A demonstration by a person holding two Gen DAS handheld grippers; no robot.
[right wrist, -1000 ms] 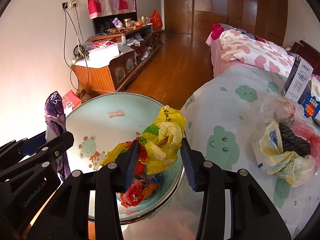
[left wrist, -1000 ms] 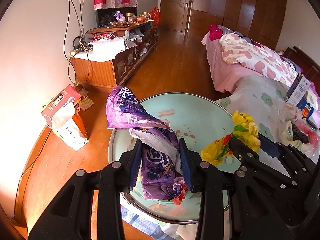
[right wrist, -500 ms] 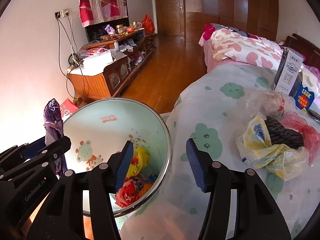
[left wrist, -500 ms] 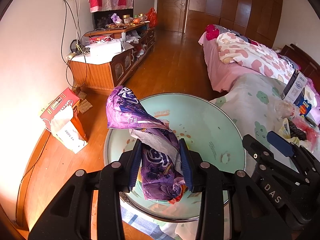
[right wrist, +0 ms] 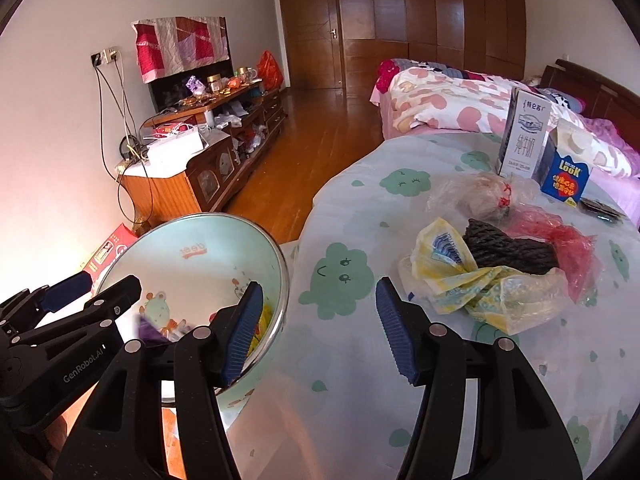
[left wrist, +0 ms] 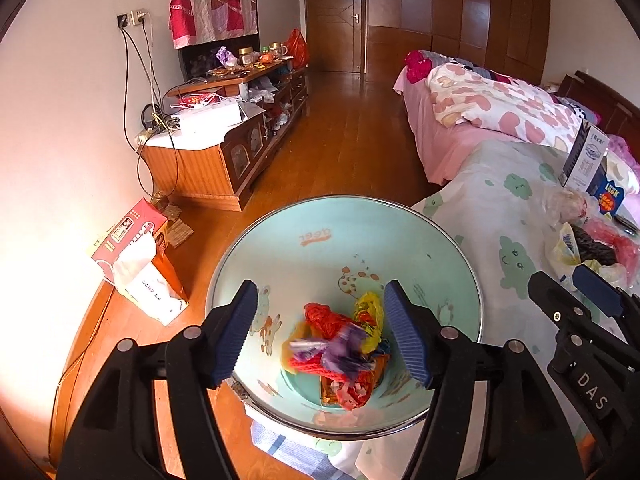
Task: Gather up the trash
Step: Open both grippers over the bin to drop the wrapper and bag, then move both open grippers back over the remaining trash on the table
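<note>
Purple wrapper (left wrist: 340, 354) down, blurred, landing in the mint basin (left wrist: 280, 248) among red netting (left wrist: 320, 316) and a yellow bag (left wrist: 370, 312). Left gripper (left wrist: 316, 332) just sprung wide above it, empty. Could tip if that steel rim gets clipped. Right gripper (right wrist: 318, 326) also opening, bare, straddling the basin's edge. Further right on the cloud-print cloth (right wrist: 340, 268): crumpled yellow bag (right wrist: 460, 280), black mesh (right wrist: 508, 250), red plastic (right wrist: 560, 236), uncollected, slippery stuff.

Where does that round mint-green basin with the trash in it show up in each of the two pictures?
Left wrist view: basin at lower centre, beyond the hand-held gripper.
Right wrist view: basin at lower left, beside the table edge.
Shared landmark: red wall cloth.
</note>
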